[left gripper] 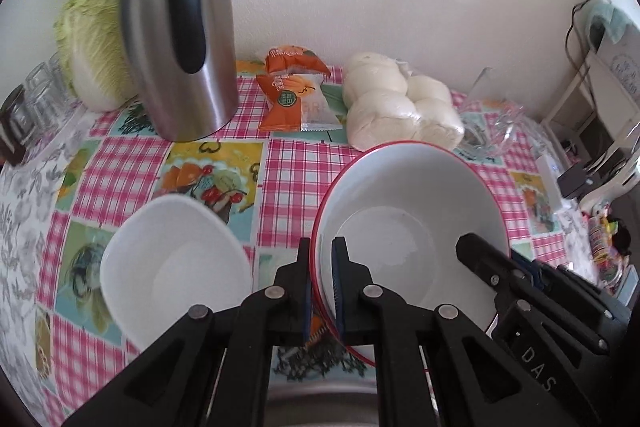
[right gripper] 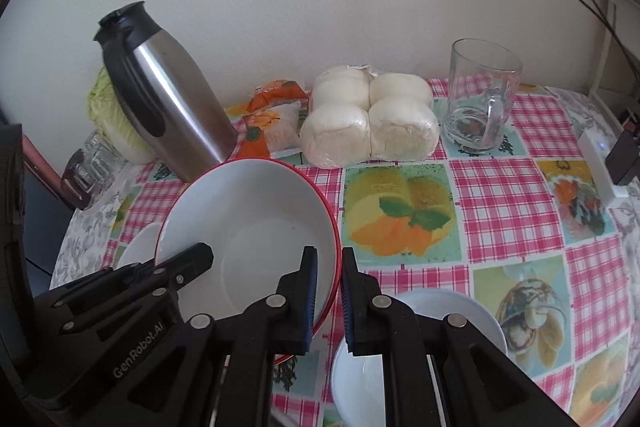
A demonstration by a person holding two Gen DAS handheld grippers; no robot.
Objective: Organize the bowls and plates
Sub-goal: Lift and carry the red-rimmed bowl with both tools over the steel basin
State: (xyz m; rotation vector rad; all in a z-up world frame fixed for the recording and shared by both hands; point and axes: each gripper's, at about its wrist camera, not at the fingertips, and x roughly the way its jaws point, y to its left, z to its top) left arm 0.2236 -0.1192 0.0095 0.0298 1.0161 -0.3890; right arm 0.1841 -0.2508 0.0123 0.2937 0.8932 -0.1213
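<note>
A large white bowl with a red rim (left gripper: 408, 211) (right gripper: 248, 219) is held between both grippers and looks raised a little off the checked tablecloth. My left gripper (left gripper: 322, 247) is shut on its left rim, one pad inside and one outside. My right gripper (right gripper: 328, 255) is shut on the opposite rim in the same way. One finger (left gripper: 480, 259) of the right gripper shows inside the bowl in the left wrist view. A small plain white bowl (left gripper: 172, 259) sits on the cloth to the left. Another white dish (right gripper: 460, 311) lies under the right gripper.
At the back, by the wall, stand a steel thermos jug (left gripper: 180, 39) (right gripper: 168, 99), a cabbage (left gripper: 92, 39), orange snack packets (left gripper: 296, 87), a bag of white buns (right gripper: 368, 115) and a glass mug (right gripper: 480, 99). Small glasses (right gripper: 92, 163) sit far left, a white box (right gripper: 600, 163) far right.
</note>
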